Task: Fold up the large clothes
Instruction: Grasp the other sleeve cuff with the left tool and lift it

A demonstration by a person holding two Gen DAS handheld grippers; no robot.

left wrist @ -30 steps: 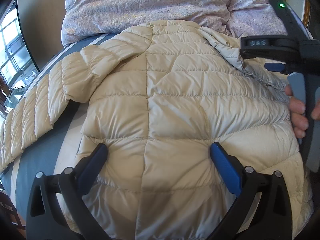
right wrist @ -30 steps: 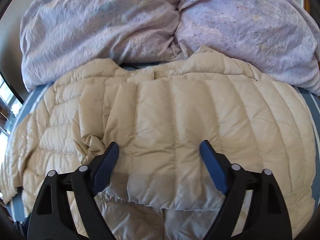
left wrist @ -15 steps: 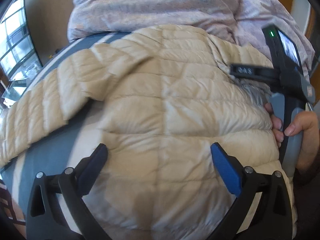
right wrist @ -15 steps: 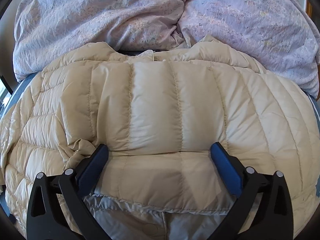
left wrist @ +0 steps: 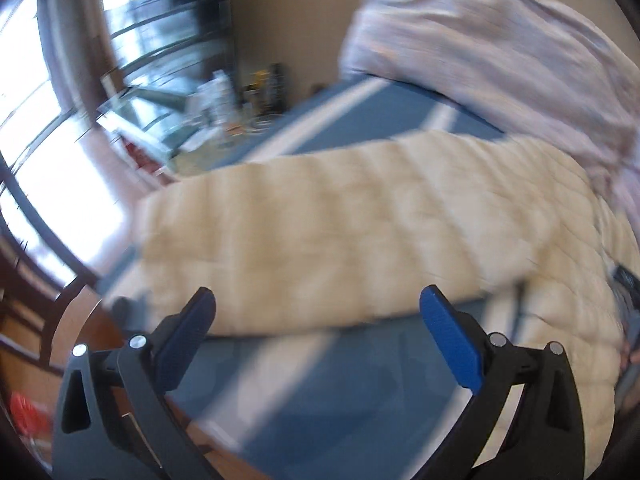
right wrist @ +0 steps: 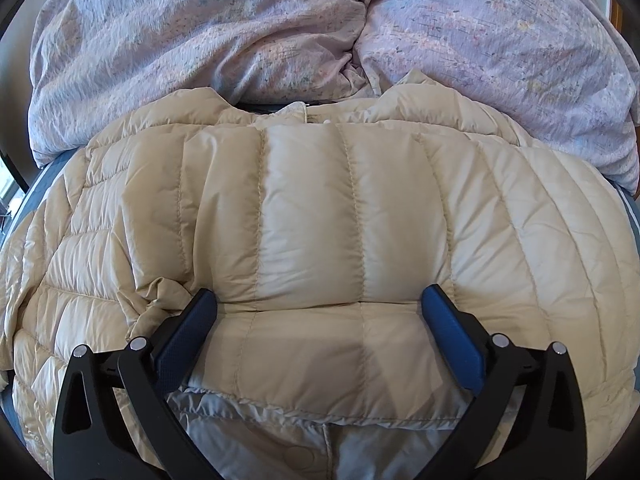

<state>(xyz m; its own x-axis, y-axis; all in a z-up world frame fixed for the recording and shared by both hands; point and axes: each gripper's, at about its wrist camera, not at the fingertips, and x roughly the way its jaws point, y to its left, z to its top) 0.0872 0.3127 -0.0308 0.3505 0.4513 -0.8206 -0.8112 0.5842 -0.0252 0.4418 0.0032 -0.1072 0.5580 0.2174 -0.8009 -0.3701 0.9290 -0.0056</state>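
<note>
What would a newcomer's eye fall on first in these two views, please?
The cream puffer jacket fills the right wrist view, spread on the blue striped bedspread. Behind it bunches a lilac duvet. Both the left hand-held gripper and the right hand-held gripper are open, holding nothing.

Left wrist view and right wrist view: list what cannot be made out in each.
- Left wrist view: motion blur smears the jacket sleeve; its quilting and cuff are unreadable.
- Left wrist view: the clutter on the glass table is too blurred to name.
- Right wrist view: the jacket runs off the bottom edge behind the open right tongs, hiding its hem.
- Right wrist view: the pink duvet covers the bed beyond the collar.
</note>
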